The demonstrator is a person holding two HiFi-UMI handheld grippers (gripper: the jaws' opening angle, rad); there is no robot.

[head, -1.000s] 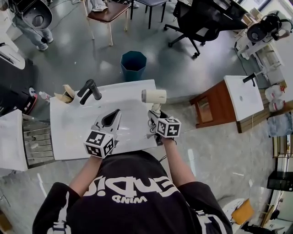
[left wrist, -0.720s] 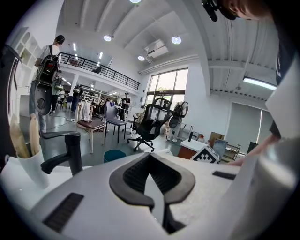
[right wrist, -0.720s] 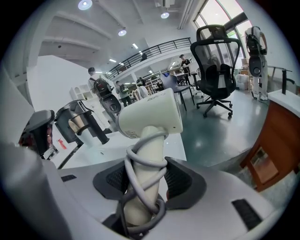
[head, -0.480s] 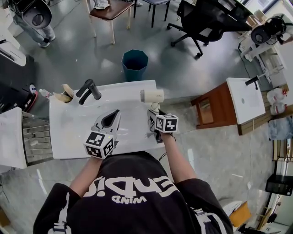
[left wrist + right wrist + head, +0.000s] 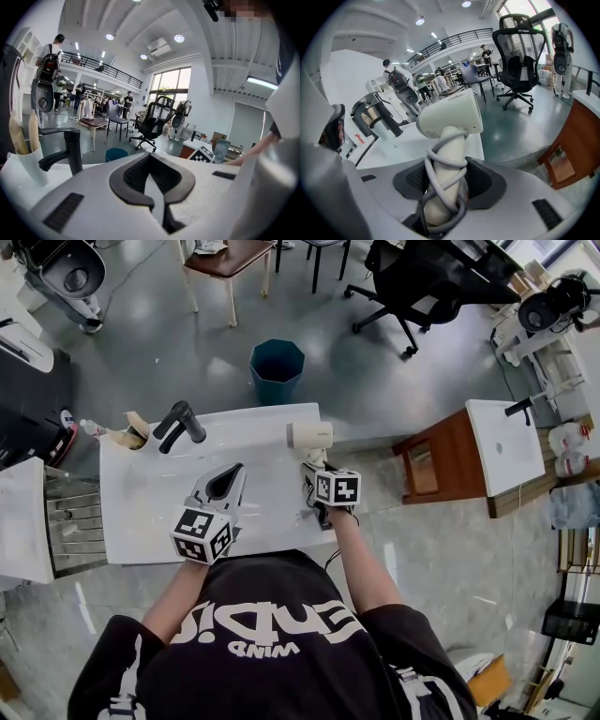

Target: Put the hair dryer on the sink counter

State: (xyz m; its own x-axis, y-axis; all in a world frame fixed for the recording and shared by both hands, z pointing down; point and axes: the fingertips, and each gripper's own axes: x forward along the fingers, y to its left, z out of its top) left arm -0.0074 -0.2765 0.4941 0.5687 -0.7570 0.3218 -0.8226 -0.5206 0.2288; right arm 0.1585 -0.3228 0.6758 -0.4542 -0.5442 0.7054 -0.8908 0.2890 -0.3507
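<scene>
Got the hair dryer (image 5: 450, 119) pinched by its handle in the right gripper (image 5: 443, 187), black pads squeezing it from both sides, with the grey cord (image 5: 440, 161) wound round that same handle. Holding it upright, pale body sitting crosswise on top, over the 2 o'clock corner of the white sink counter (image 5: 150, 512), close to the counter's 3 o'clock edge. Can't really tell whether it's touching the top or hanging just above it.

Got the left gripper (image 5: 151, 159) low over the middle of the counter, at 9 o'clock of the right one and near it. Jaws pressed together at the tips, gripping nothing, just a loop-shaped gap between the pads.

Elsewhere on the counter, seeing a black faucet (image 5: 178, 423) out at 11 o'clock, plus a pale cup (image 5: 131, 434) with a couple of beige sticks in it just at 9 o'clock of that.

Past the counter at 12 o'clock, spotting a teal bin (image 5: 277, 371) on the grey floor, and further out toward 1 o'clock a black office chair (image 5: 422, 277). Also noticing a brown cabinet (image 5: 436, 460) with a white top at 3 o'clock, apart from the counter.
</scene>
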